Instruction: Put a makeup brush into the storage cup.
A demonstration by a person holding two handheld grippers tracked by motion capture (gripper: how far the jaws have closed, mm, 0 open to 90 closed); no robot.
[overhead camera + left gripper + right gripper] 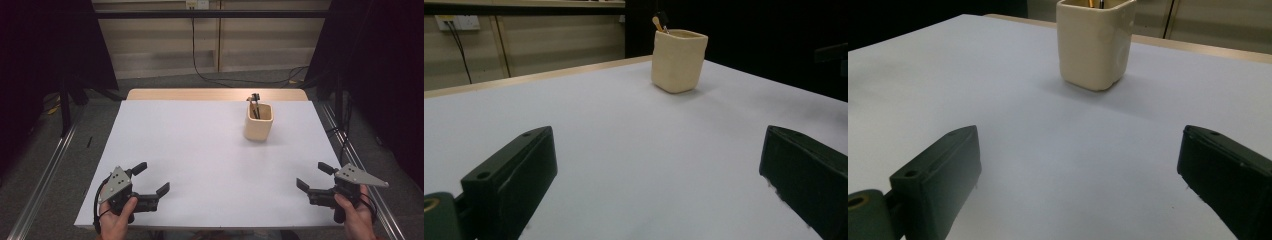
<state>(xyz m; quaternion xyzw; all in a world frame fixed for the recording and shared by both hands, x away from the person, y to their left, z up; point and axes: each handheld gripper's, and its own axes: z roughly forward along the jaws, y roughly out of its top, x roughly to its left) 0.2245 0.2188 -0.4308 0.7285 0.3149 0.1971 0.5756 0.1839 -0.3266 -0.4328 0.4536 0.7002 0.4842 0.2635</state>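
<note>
The desk (200, 150) carries a white surface with a strip of light wood along its far edge. One cream square-sided cup (259, 121) stands upright in the upper right of centre of the high view, well apart from both grippers. Dark-handled utensils (255, 104) stand inside it and rise above its rim; their type cannot be told.

The left gripper (151, 178) sits at the lower left of the high view, held in the person's left hand (119, 218). Its jaws are spread wide and hold nothing. In the left gripper view the two black jaws stand at the lower left and lower right corners, with bare desk between them and the cup (678, 60) in the upper centre of the frame.

The right gripper (314, 176) sits at the lower right of the high view, held in the right hand (356, 220). Its jaws are likewise wide apart and empty. In the right gripper view the cup (1095, 44) stands at the top centre, beyond the gap between the jaws.
</note>
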